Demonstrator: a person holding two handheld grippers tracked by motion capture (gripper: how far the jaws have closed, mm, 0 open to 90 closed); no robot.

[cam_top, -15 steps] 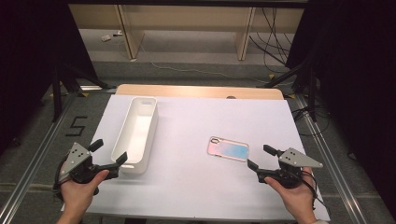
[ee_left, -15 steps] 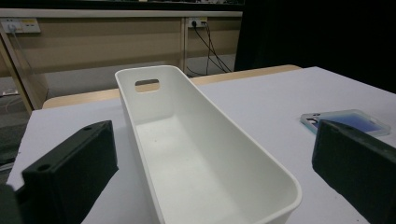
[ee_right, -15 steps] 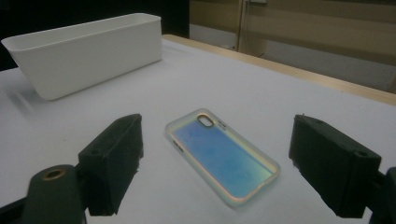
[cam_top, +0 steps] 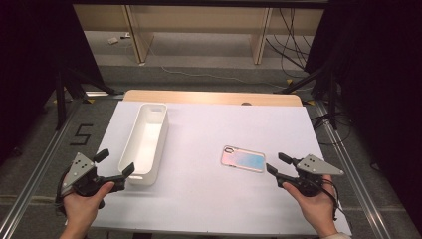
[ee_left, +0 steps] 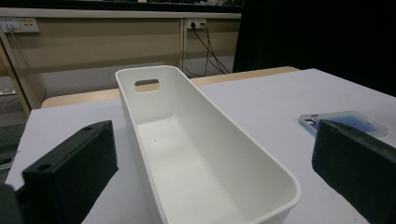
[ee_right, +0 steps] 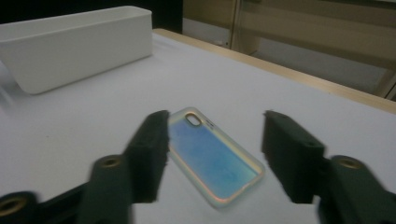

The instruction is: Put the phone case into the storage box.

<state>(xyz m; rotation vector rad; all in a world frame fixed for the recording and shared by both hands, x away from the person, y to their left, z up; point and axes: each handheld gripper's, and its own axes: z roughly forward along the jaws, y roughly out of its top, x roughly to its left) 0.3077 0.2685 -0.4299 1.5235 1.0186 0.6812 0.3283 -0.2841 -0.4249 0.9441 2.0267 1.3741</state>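
**Right gripper lines up on the phone case**

White table (cam_top: 209, 199), dark curtains either side, wooden frames behind. The case (cam_top: 243, 159) lies flat near the right of the table, camera cutout toward the bin (cam_top: 144, 142), which sits well apart on the left, long and empty. The right gripper (cam_top: 275, 164) hangs just beside the case's near end, jaws wide and holding nothing; in the right gripper view the case (ee_right: 212, 161) sits between the two jaws. The left gripper (cam_top: 115, 163) waits at the bin's near end, jaws spread wide, nothing held, the bin (ee_left: 196, 154) right in front of its camera.

The case is thin and flat, so the pinch looks tricky. Best bet, I'd say: come in low, span the short width, catch both long edges squarely and close gently so it doesn't skid away.
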